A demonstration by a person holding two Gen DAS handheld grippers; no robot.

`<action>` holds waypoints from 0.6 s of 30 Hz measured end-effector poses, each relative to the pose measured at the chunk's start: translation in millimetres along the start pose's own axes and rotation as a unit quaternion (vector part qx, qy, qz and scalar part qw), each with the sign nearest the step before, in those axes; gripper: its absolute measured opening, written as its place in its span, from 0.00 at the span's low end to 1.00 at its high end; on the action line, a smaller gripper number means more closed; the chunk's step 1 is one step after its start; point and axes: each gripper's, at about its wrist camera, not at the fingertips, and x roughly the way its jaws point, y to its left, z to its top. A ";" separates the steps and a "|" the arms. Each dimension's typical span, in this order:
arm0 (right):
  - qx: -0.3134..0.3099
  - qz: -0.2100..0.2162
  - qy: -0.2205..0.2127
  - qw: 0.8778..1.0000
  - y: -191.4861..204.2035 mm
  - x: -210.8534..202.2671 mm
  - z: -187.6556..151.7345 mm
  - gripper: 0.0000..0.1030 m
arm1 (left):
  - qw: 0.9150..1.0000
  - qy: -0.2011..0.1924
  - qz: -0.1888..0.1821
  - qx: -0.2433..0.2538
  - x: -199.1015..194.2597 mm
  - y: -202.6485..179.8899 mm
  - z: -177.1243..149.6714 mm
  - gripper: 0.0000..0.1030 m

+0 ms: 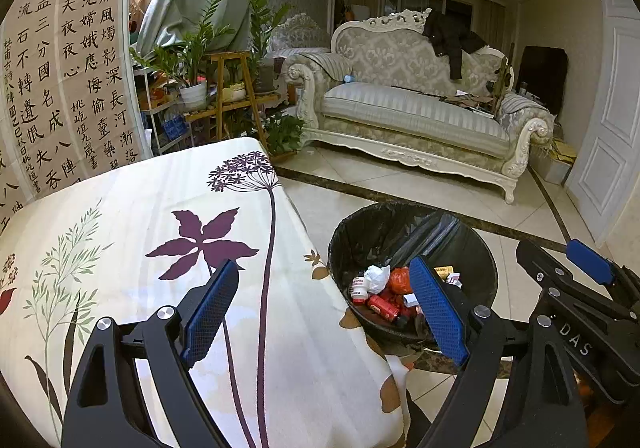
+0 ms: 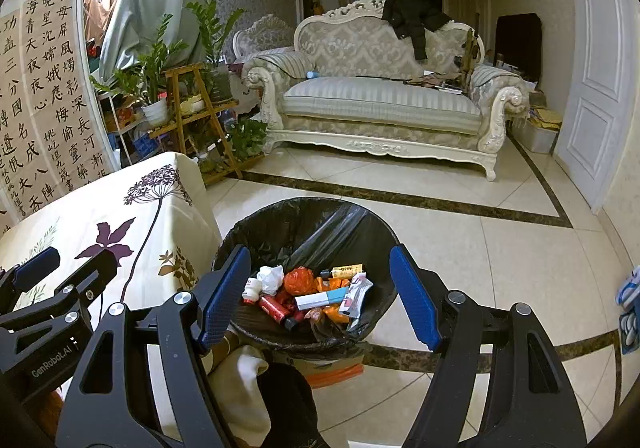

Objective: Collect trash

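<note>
My left gripper (image 1: 324, 312) hangs over the near corner of the table (image 1: 120, 216), its blue pads spread wide with nothing between them — one pad sits over the flowered tablecloth (image 1: 304, 328), the other over the edge of the trash bin (image 1: 476, 248). My right gripper (image 2: 324, 294) points down into that same bin (image 2: 384, 236), jaws also standing apart and empty, framing the rubbish from either side without touching it.

The bin stands on the tiled floor (image 2: 500, 268) just beside the table's corner, lined with a black bag (image 2: 320, 228). The trash lies at its bottom, below and ahead of my right fingertips: a crumpled white paper (image 2: 272, 278), an orange wrapper (image 2: 300, 280), a red can (image 2: 274, 308) lying on its side, a small white bottle (image 2: 251, 288), a white-and-blue box (image 2: 320, 299) and a yellow-labelled tube (image 2: 347, 270). From the left wrist view the same heap (image 1: 384, 292) shows between my two pads, nearer the right-hand one.

The right gripper's arm shows at the far right of the left view — the two tools sit close side by side. A sofa (image 2: 380, 100) stands well beyond the bin.
</note>
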 end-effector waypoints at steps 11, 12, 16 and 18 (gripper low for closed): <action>0.000 0.000 0.000 1.000 0.7 -0.1 -0.2 0.68 | 1.000 0.000 -0.001 0.000 -0.2 0.7 0.3 0.82; 0.000 0.000 0.000 1.000 0.7 -0.1 -0.2 0.68 | 1.000 0.000 -0.001 -0.001 -0.1 0.7 0.4 0.82; 0.000 0.000 0.000 1.000 0.7 -0.3 -0.1 0.68 | 1.000 0.000 0.000 0.000 -0.7 0.5 0.5 0.82; 0.000 0.000 -0.001 1.000 0.7 -0.8 0.3 0.68 | 1.000 0.000 -0.001 -0.001 -0.5 0.6 0.6 0.82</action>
